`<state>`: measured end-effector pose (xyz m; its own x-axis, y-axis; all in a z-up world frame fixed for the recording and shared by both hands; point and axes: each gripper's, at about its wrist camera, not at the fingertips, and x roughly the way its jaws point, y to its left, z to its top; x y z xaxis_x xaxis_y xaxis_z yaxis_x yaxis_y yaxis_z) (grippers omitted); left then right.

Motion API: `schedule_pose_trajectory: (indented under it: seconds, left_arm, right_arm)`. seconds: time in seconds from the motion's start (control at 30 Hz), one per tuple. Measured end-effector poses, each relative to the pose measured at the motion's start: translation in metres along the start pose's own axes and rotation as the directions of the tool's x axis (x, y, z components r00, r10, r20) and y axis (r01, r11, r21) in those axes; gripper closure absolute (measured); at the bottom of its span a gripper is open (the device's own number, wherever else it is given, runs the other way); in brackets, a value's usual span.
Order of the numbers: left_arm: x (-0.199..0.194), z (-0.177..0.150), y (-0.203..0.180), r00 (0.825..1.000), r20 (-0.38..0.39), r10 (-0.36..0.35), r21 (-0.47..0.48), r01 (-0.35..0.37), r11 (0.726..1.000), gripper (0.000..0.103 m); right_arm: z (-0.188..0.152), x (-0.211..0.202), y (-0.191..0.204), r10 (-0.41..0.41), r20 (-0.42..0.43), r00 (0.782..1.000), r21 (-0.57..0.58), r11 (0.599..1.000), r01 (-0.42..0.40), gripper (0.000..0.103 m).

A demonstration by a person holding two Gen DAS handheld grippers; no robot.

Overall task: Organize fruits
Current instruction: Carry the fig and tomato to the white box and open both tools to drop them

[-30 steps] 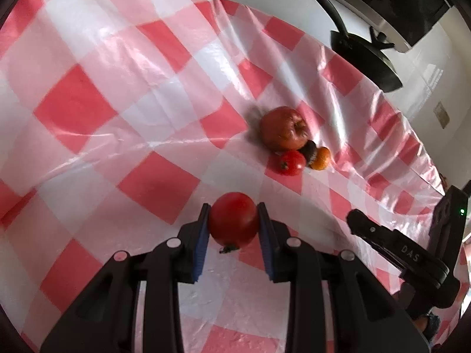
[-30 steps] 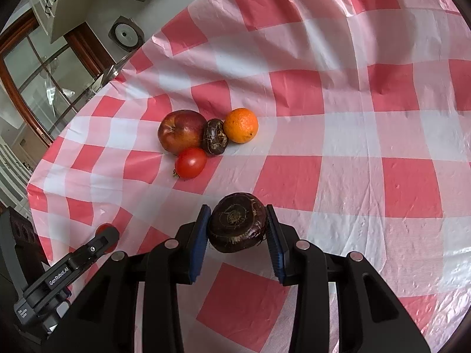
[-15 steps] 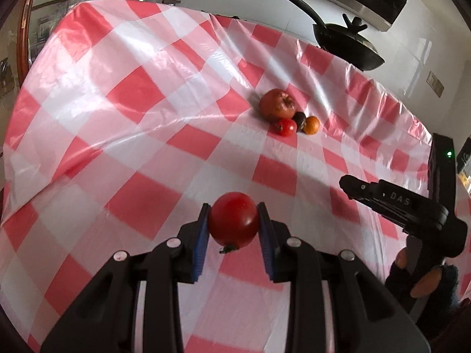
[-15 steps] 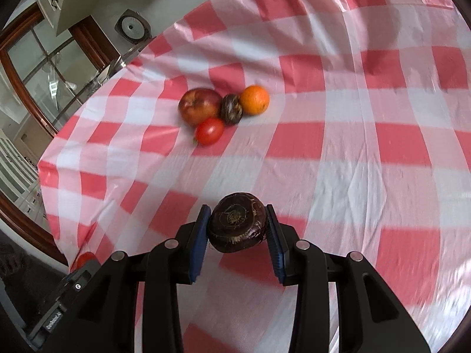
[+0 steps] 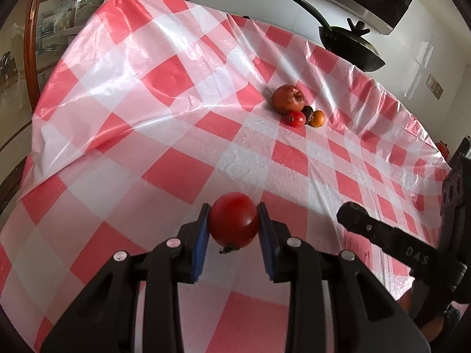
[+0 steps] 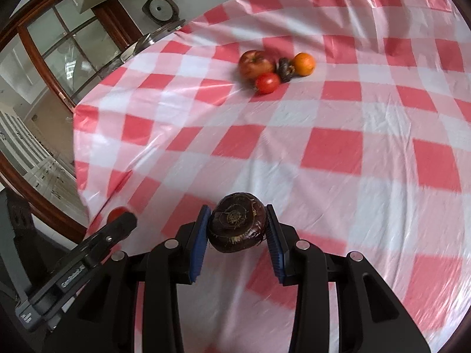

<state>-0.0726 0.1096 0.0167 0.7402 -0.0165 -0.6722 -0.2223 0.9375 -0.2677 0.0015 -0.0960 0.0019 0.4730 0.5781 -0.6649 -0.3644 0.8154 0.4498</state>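
Note:
My left gripper [image 5: 234, 220] is shut on a red tomato [image 5: 234, 219], held above the checked tablecloth. My right gripper [image 6: 237, 223] is shut on a dark purple round fruit [image 6: 237, 223], also held above the cloth. A cluster of fruit lies far ahead on the cloth: a red apple [image 5: 287, 99] [image 6: 255, 64], a small red tomato [image 5: 295, 118] [image 6: 267, 83], a small dark fruit [image 5: 308, 113] [image 6: 285, 69] and an orange [image 5: 318, 118] [image 6: 304, 63]. They touch each other.
The red and white checked tablecloth [image 5: 176, 173] [image 6: 332, 150] covers the table and hangs over its edges. A black pan [image 5: 347, 45] sits beyond the far edge. The other gripper shows at the right of the left view [image 5: 382, 235] and at the lower left of the right view [image 6: 88, 250].
Both grippers have pulled back and up from the fruit cluster, which now looks smaller and farther. Each still holds its fruit.

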Motion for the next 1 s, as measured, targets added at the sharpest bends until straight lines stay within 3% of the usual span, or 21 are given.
schedule_pose_trajectory:
  seconds: [0.27, 0.6, 0.83, 1.0]
  left_arm:
    - [-0.037, -0.022, 0.021, 1.000, 0.026, -0.016, 0.017, 0.016, 1.000, 0.071]
    - [-0.112, -0.058, 0.094, 0.995, 0.099, 0.006, -0.041, -0.002, 0.999, 0.071]
    - [-0.162, -0.095, 0.153, 0.988, 0.130, 0.081, -0.112, -0.066, 0.991, 0.071]
    - [-0.192, -0.119, 0.193, 0.979, 0.135, 0.151, -0.180, -0.125, 0.976, 0.071]
  right_arm:
    - [-0.041, -0.015, 0.047, 0.008, -0.022, 1.000, -0.098, 0.995, -0.011, 0.066]
    - [-0.105, -0.028, 0.123, 0.053, -0.055, 0.997, -0.310, 0.948, -0.068, 0.065]
    - [-0.147, -0.031, 0.179, 0.126, -0.111, 0.986, -0.465, 0.870, -0.164, 0.065]
    - [-0.187, -0.032, 0.220, 0.143, -0.166, 0.976, -0.596, 0.774, -0.215, 0.065]
